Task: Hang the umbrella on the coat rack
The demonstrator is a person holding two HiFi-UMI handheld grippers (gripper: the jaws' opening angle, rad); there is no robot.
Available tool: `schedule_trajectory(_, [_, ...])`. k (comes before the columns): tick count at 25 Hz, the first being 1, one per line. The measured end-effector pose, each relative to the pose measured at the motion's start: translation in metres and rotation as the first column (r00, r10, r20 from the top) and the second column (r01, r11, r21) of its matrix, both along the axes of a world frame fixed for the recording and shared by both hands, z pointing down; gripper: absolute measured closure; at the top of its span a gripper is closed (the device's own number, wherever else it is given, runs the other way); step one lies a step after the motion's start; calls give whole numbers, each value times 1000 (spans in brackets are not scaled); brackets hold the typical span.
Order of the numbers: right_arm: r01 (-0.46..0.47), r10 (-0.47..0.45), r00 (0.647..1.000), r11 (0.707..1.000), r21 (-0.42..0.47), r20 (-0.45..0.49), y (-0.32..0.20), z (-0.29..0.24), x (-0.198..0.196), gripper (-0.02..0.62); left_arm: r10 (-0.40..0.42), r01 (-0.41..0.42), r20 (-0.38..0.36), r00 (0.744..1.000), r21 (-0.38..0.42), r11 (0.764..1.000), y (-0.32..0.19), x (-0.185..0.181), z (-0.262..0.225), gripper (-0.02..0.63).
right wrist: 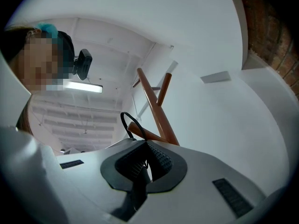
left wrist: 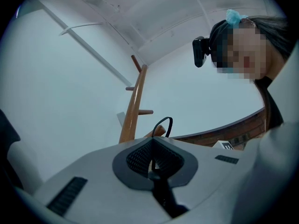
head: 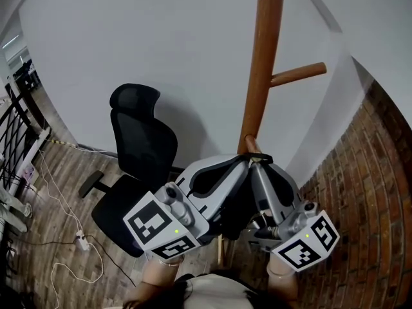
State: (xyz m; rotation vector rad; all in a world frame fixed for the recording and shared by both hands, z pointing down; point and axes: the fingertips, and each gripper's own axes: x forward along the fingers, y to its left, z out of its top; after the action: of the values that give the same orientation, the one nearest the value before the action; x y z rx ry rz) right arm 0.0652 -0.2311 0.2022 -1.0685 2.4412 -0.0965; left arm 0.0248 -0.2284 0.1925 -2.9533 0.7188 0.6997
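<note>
Our left gripper [left wrist: 152,148] and right gripper [right wrist: 145,149] both squeeze the black umbrella loop [left wrist: 165,118] tight. Just past the fingertips, it sits by a peg [left wrist: 157,131] of the coat rack [head: 264,63].

A floor of grey-brown wooden planks [head: 58,172] fills the lower left of the head view. A black mesh-backed office chair [head: 138,166] stands on it. Left of the chair lies a white power strip [head: 82,240], with thin white cables [head: 55,195] trailing in loose loops across the planks. Right of the chair rises an orange-brown wooden coat rack pole [head: 261,76] — its foot hidden.
</note>
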Motion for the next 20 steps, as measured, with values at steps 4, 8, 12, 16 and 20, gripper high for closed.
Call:
schedule_trajectory(4, [20, -20, 1000, 1000, -16, 5, -4, 2, -1, 560, -1, 1, -6, 1000, -29, 1000, -5, -1, 2, 595])
schedule_trajectory(8, [30, -30, 1000, 999, -25, 8, -8, 4, -1, 560, -5, 5, 1, 1000, -42, 999, -8, 0, 4, 595])
schedule_trajectory(12, [35, -34, 999, 999, -40, 10, -12, 8, 0, 560, -5, 5, 5, 1000, -58, 998, -13, 0, 8, 596])
schedule_trajectory(16, [34, -33, 999, 998, -57, 12, -16, 15, 1, 560, -2, 3, 9, 1000, -78, 997, -17, 2, 14, 597])
schedule_trajectory(20, [26, -25, 1000, 997, -75, 7, -20, 22, 1, 560, 0, 2, 11, 1000, -98, 995, -20, 3, 22, 595])
